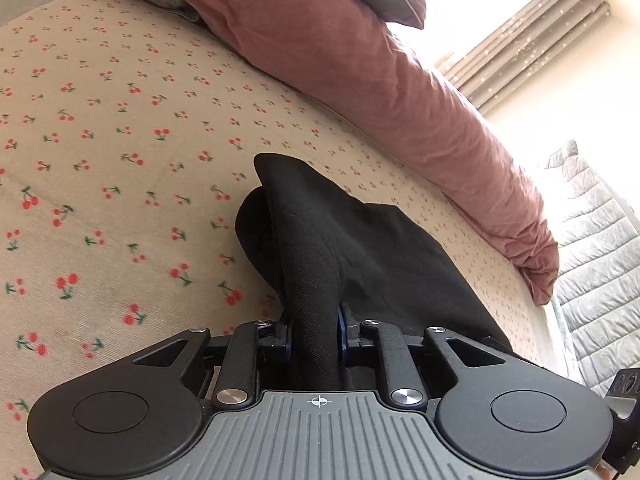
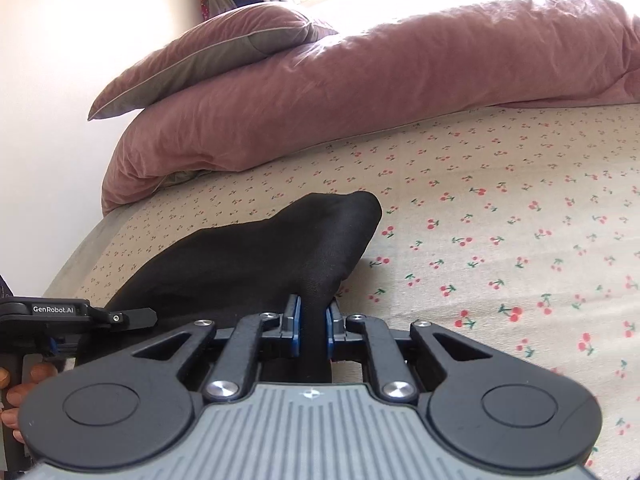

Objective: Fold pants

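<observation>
Jaws of both grippers pinch the black pants [image 1: 340, 248] over the cherry-print sheet [image 1: 120, 140].
Left gripper [image 1: 315, 332] appears at the left edge only in the right gripper [image 2: 312, 322] view.

There was one pair of black pants [image 1: 360, 248], pinched by two grippers: the left gripper [image 1: 314, 336] and the right gripper [image 2: 312, 328], each with two blue-padded fingers. One cherry-print bedsheet [image 1: 120, 140] covered the bed. One pink duvet [image 2: 360, 92] lay on it, with one pink pillow [image 2: 208, 56] on top. One grey quilted blanket [image 1: 600, 260] showed beside the bed.
</observation>
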`<state>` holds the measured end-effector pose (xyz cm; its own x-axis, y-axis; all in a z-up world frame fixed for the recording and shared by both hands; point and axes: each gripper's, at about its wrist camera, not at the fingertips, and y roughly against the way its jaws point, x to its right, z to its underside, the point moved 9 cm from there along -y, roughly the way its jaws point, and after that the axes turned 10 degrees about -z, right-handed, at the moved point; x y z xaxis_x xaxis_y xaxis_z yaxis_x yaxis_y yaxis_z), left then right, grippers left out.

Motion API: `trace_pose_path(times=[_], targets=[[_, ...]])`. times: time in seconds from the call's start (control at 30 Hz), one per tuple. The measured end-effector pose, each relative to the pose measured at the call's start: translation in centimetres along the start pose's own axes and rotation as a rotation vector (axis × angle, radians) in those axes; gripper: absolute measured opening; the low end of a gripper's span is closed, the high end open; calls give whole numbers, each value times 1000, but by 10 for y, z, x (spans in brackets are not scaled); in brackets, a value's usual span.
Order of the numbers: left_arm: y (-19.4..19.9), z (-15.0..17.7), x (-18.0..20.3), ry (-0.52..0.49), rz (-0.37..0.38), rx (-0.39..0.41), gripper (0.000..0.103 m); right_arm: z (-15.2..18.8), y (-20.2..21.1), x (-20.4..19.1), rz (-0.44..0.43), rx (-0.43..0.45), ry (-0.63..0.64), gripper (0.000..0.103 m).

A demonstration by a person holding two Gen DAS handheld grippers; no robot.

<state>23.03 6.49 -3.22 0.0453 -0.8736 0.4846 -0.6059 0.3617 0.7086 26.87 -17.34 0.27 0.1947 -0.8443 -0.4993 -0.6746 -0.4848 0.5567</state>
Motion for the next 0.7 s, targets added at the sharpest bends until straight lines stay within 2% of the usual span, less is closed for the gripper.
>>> trace_pose_path(times=[0.13,0.23,0.33,0.43,0.57,0.7], targets=[[-10,25,45,-67,27,-26,17,-9,36,30,37,33,-35,8],[-20,40,64,-107,23,-31,17,-9,54,61,75,24,-76,8],[-38,45,67,-142,-30,-28,18,7,47,92,103,-27,-111,9],[-44,44,65,-140,-35,-23,21,28,27,108,116,-87,-125,10],[-43,46,57,-131,-13,-24,25,30,23,114,90,-79,-174,13],[-40,47,57,-145,-20,-22,31,31,23,116,78,-101,-187,21]])
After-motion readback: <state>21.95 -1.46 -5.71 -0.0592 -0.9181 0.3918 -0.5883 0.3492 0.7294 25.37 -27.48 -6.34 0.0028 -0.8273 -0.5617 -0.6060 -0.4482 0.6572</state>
